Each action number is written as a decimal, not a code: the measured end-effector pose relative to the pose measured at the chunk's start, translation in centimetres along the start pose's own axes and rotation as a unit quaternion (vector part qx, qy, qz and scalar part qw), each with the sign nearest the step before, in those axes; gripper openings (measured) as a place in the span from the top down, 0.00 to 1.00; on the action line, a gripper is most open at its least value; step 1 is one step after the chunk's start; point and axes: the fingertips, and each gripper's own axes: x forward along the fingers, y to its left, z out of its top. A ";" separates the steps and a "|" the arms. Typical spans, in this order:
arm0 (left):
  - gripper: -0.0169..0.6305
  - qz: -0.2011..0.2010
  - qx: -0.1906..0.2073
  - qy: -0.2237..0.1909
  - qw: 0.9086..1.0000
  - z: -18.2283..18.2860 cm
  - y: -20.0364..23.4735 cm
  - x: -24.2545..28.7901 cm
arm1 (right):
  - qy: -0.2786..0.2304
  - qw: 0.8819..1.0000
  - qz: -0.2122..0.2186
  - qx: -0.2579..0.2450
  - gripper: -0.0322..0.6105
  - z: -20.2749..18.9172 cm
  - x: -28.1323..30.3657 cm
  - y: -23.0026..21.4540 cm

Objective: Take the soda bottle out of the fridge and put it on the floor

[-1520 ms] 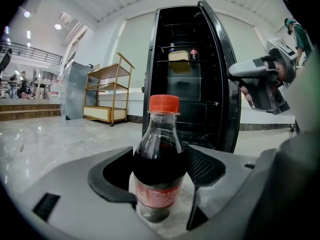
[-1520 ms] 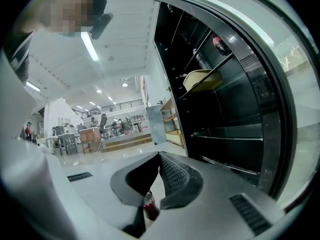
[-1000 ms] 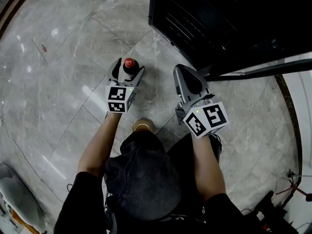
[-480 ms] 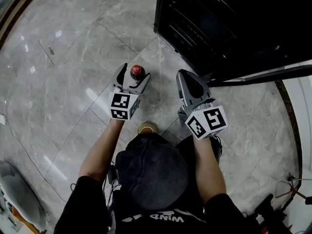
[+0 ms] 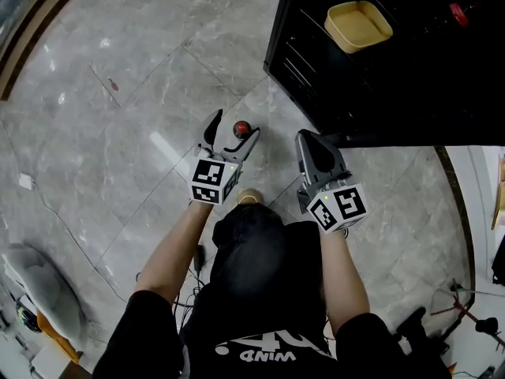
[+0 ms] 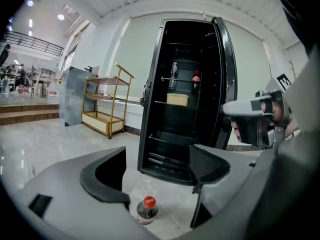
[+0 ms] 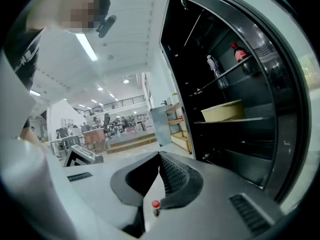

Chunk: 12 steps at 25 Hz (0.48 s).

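grey marble-tile floor (image 5: 102,125) fills most of the head view; the gripper views show a big bright hall w/ white walls. black fridge (image 5: 410,77) stands open ahead & to the rt of the right gripper (image 5: 309,142), shelves showing. person (image 5: 260,290) in a dark tee, bare forearms, holds both grippers out low over the floor. yellow shelf cart (image 6: 106,108) sits far ahead-left of the left gripper (image 5: 232,131), beside the fridge.

left gripper: jaws wide apart, released, gripping nothing. its marker cube (image 5: 211,181) faces up at the wrist end. right gripper: jaws closed tip to tip, nothing clamped; marker cube (image 5: 339,208) at its back end. the 2 grippers are side by side, near each other, not touching.

inside the fridge, ahead-right of the right gripper, a yellow tub (image 5: 359,25) rests on a mid shelf. a 2nd red-capped bottle (image 7: 239,54) stands on the shelf above it, w/ a clear bottle (image 7: 214,66) just beside.

soda bottle (image 5: 242,128), dark w/ red cap, stands upright on the floor, outside the fridge and near its front edge. it's in the gap betw the left gripper's open jaws, lower than them; in the left gripper view neither jaw touches it (image 6: 147,210). it's to the left of the right gripper, and shows small thru the slit at the base of that gripper's closed jaws (image 7: 155,204).
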 end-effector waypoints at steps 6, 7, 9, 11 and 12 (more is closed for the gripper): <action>0.37 -0.006 -0.005 0.006 1.000 14.1 -1.4 -5.5 | 0.037 0.999 0.000 0.012 0.91 12.0 -1.8 4.6; 0.37 -0.007 -0.005 0.007 1.000 16.4 -1.8 -6.4 | 0.042 0.999 0.002 0.012 0.91 14.1 -2.2 5.4; 0.37 -0.009 -0.004 0.009 1.000 20.9 -2.6 -8.4 | 0.047 0.999 0.003 0.012 0.91 18.3 -3.1 6.9; 0.37 -0.014 -0.001 0.009 1.000 25.1 -3.4 -10.4 | 0.049 0.999 0.000 0.017 0.91 22.4 -3.8 8.3; 0.37 -0.016 0.001 0.008 1.000 27.2 -3.7 -11.2 | 0.049 0.999 -0.001 0.020 0.91 24.2 -4.1 9.0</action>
